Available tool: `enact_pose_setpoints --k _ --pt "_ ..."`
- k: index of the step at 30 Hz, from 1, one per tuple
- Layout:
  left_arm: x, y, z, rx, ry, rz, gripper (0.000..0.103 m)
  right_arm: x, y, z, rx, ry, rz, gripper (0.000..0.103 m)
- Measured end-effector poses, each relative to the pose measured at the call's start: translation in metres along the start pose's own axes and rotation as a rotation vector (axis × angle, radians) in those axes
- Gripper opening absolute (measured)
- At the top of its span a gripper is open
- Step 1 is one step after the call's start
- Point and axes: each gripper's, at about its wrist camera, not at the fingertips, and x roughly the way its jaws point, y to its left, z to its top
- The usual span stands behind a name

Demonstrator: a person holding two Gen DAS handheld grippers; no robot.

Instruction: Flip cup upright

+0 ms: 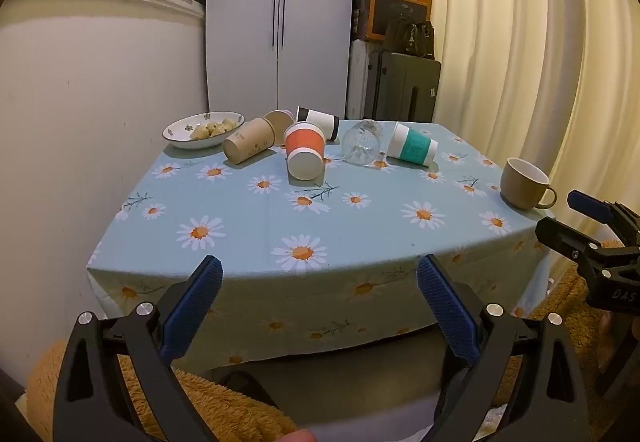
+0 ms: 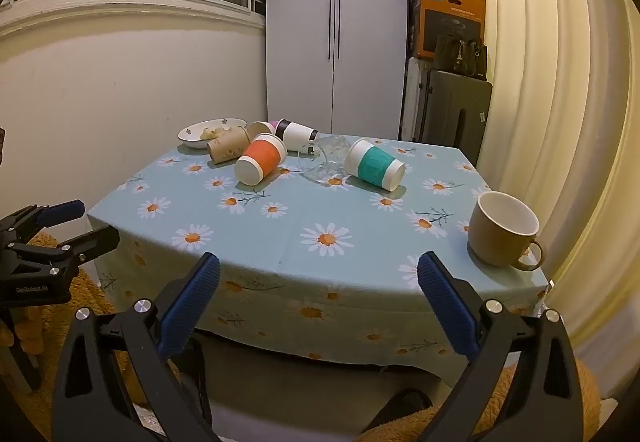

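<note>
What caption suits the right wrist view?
Open right gripper faces a daisy tablecloth with tipped paper cups, a glass and an upright mug.

Fallen paper cups [image 1: 305,152] lie in a row across the far side of the desk [image 1: 248,226], a tipped glass [image 1: 362,142] among them toward the right. A bowl [image 1: 202,130] sits at the far left corner. A mug [image 2: 504,234] stands upright at the right edge, well apart.

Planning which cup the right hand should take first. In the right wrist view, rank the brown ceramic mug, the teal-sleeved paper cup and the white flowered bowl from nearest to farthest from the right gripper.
1. Brown ceramic mug: upright, near right corner.
2. Teal-sleeved paper cup: on its side, mid-table.
3. White flowered bowl: far left corner.
</note>
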Motion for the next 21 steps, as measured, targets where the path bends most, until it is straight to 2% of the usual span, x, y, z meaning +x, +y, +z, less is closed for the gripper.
enact_pose_setpoints --k 21 --pt "-0.0003 -0.0018 -0.0004 0.000 0.008 -0.005 0.095 0.0022 -0.0016 -0.0034 -0.006 0.006 -0.002 0.098"
